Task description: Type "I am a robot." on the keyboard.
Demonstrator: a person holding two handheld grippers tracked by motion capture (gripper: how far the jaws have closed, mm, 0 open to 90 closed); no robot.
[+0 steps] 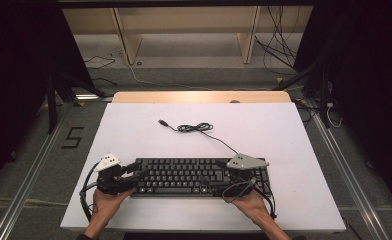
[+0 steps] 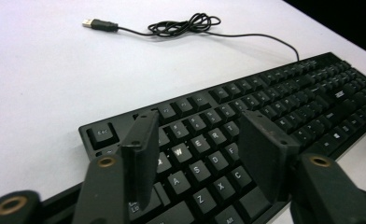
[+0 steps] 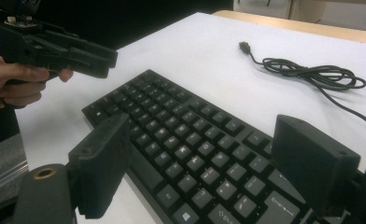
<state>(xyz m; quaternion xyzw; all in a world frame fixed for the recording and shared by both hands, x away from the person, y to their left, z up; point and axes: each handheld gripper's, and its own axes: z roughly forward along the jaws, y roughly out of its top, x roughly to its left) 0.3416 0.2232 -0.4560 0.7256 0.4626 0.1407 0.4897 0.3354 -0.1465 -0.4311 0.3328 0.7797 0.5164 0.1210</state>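
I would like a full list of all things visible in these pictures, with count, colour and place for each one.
black plastic computer keyboard: one, black, near edge of the board, between the two grippers.
thin black cable with USB plug: one, black, loosely coiled on the board behind the keyboard.
white flat board: one, white, covers the table.
light wooden table: one, light brown, its far edge shows behind the board.
left gripper: one, black, jaws open over the keyboard's left end.
right gripper: one, black, jaws open over the keyboard's right end.
hands: two, holding the grippers.
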